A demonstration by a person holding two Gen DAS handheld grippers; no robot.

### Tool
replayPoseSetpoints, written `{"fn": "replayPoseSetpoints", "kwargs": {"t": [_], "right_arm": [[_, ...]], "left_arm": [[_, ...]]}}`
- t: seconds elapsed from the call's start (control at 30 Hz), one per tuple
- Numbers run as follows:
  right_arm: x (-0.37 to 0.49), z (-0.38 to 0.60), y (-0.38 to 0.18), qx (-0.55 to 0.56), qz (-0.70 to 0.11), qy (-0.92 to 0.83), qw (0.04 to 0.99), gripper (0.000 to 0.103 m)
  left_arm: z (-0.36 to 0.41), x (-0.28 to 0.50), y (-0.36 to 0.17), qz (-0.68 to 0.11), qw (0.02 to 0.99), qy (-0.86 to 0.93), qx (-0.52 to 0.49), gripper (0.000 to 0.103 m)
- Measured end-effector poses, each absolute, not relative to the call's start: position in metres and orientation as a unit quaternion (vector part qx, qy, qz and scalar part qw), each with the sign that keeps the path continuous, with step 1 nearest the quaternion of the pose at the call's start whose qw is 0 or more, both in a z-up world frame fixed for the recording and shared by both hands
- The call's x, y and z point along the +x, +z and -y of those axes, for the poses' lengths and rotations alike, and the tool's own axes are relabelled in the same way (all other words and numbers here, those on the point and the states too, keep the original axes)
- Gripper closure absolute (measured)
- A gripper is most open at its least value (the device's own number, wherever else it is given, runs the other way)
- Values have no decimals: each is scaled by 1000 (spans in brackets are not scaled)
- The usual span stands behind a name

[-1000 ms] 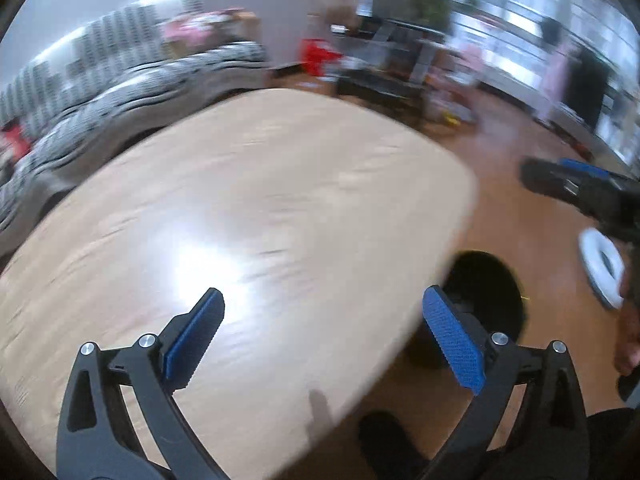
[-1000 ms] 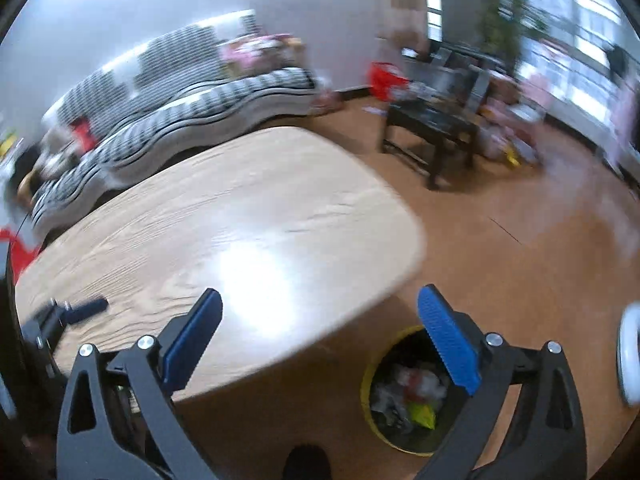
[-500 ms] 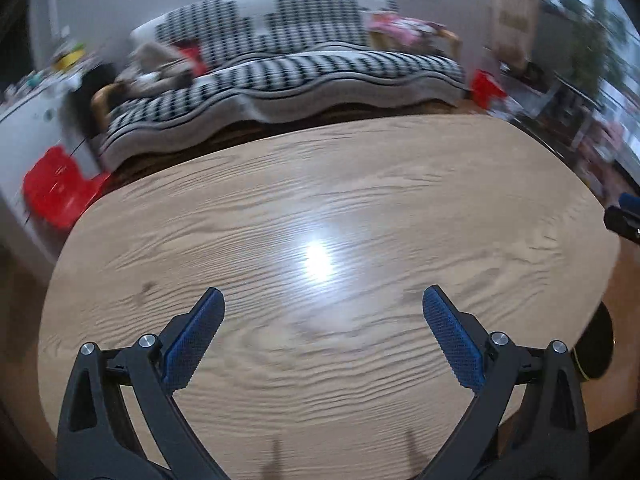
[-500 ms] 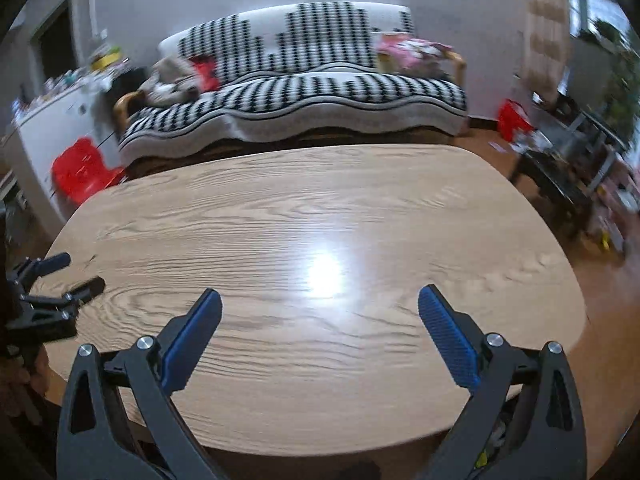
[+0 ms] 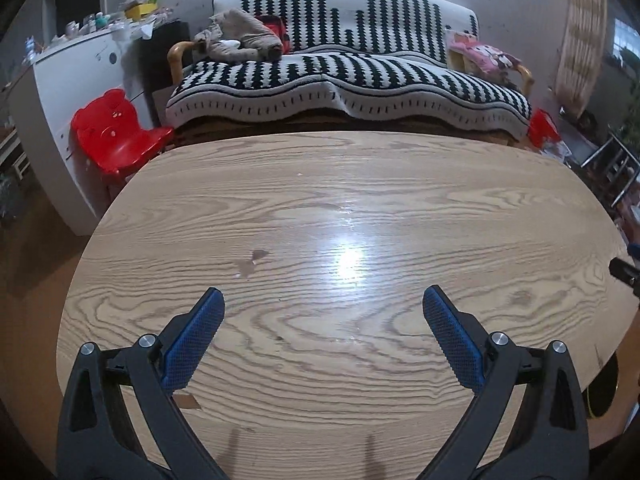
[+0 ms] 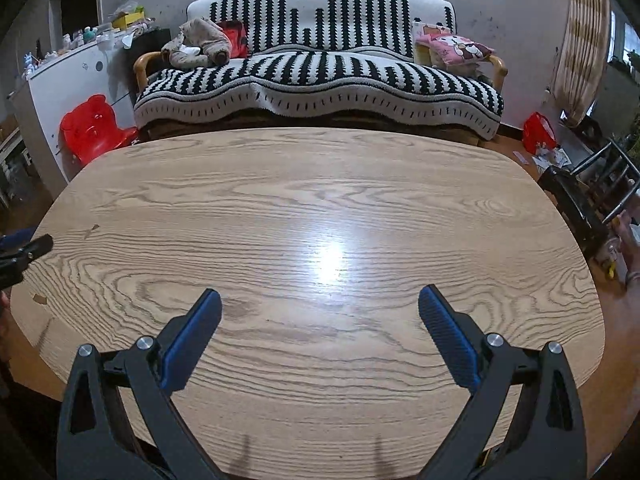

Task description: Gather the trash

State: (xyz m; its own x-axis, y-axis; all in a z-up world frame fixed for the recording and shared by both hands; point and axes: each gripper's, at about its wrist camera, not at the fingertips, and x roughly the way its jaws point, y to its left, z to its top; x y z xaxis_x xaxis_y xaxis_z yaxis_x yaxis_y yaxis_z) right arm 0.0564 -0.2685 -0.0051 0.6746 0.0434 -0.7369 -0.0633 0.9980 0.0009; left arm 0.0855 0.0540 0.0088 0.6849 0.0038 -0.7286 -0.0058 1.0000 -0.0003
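Observation:
My left gripper is open and empty above the near part of the oval wooden table. My right gripper is open and empty above the same table. No trash lies on the tabletop in either view; only small chipped marks show in the wood. The dark rim of the trash bin peeks out past the table's right edge in the left wrist view. The left gripper's tip shows at the left edge of the right wrist view, and the right gripper's tip at the right edge of the left wrist view.
A black-and-white striped sofa stands behind the table. A red child's chair and a white cabinet are at the left. A dark side table and a red bag are on the floor at the right.
Both views have swung left from the floor and the trash bin to face the table and sofa squarely. Both grippers have stayed open and empty.

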Motion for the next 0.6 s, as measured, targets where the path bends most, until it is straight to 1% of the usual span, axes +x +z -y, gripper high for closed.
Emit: {"fn": "replayPoseSetpoints", "kwargs": {"t": [0.6], "right_arm": [[56,272,-6,-12,-408,26,913,8]], "left_arm": [[-45,84,11,-393,920,-6,11,7]]}}
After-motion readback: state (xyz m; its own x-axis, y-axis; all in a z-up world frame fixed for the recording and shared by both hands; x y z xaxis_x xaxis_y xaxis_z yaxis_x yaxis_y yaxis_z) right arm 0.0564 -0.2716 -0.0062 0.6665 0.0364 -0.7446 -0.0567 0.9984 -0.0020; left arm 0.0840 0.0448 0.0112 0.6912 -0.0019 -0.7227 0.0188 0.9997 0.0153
